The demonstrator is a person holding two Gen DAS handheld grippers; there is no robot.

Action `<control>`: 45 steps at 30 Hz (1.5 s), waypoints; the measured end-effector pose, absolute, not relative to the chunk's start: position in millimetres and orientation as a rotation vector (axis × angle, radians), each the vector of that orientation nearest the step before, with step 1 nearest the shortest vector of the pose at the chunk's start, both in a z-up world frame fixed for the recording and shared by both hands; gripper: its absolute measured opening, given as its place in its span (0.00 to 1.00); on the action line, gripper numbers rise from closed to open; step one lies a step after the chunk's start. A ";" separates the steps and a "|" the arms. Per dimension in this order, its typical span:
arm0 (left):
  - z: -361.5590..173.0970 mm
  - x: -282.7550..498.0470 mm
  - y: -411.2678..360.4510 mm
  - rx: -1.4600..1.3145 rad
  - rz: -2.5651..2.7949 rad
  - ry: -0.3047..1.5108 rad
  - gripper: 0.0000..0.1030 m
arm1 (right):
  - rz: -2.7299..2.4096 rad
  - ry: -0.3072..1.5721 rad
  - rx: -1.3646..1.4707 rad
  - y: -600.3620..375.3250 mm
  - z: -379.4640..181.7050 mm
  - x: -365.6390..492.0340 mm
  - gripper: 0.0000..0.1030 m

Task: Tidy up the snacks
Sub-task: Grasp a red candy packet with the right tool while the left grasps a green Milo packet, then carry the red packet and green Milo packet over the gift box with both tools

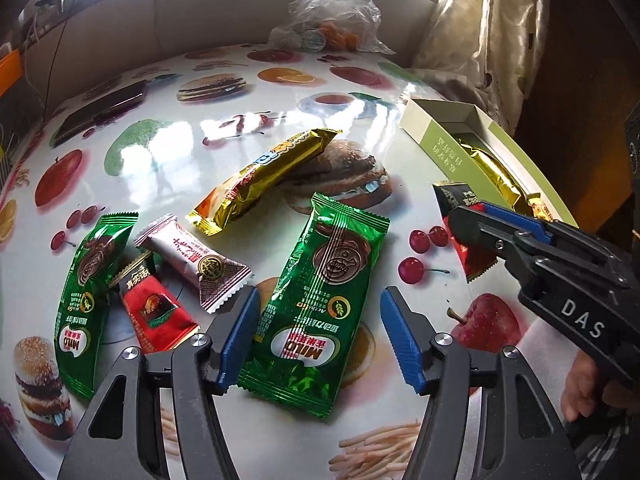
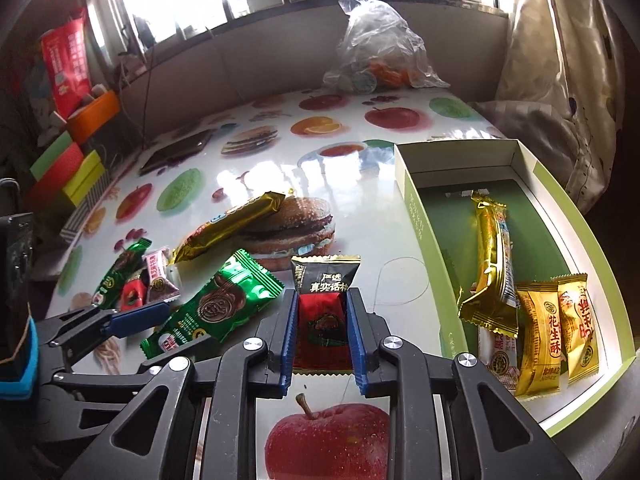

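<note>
My right gripper [image 2: 323, 304] is shut on a red and black snack packet [image 2: 322, 316], held just above the table left of the green and white box [image 2: 416, 216]. The box holds a long gold bar [image 2: 490, 264] and two yellow packets [image 2: 556, 332]. My left gripper [image 1: 318, 312] is open, its fingers on either side of a green Milo packet [image 1: 316, 312] that lies flat on the table. A second Milo packet [image 1: 86, 292], a red packet [image 1: 154, 312], a white packet [image 1: 192, 264] and a long gold bar [image 1: 260, 180] lie to the left.
The table has a glossy fruit and burger print cloth [image 1: 168, 152]. A clear plastic bag [image 2: 380, 52] with oranges sits at the far edge. A dark phone [image 1: 104, 108] lies far left. Coloured boxes [image 2: 68, 172] stand beyond the left edge. A curtain [image 2: 560, 80] hangs right.
</note>
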State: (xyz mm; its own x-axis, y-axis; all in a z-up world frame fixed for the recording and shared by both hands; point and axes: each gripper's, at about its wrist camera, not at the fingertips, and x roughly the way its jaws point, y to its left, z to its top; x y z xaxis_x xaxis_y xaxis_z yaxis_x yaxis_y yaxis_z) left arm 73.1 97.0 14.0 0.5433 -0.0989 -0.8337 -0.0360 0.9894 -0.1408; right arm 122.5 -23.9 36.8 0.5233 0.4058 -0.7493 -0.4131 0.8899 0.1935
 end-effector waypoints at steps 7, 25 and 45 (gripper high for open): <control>9.2 80.9 91.2 -0.099 -0.014 1.025 0.61 | 0.500 0.881 0.007 -31.6 44.5 116.7 0.22; 7.0 89.5 81.1 -0.021 0.048 1.024 0.51 | 0.492 0.877 0.045 -42.1 46.9 114.8 0.22; 13.2 81.2 81.7 -0.070 0.046 1.008 0.43 | 0.496 0.881 0.038 -40.6 46.5 111.6 0.22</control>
State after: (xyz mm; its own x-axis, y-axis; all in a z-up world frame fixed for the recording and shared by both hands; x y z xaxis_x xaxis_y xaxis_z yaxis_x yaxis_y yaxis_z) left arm 81.2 81.7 13.2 0.5330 0.0063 -0.8461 -0.0711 0.9968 -0.0374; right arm 111.6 -40.6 46.5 0.5313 0.4307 -0.7296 -0.4003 0.8866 0.2319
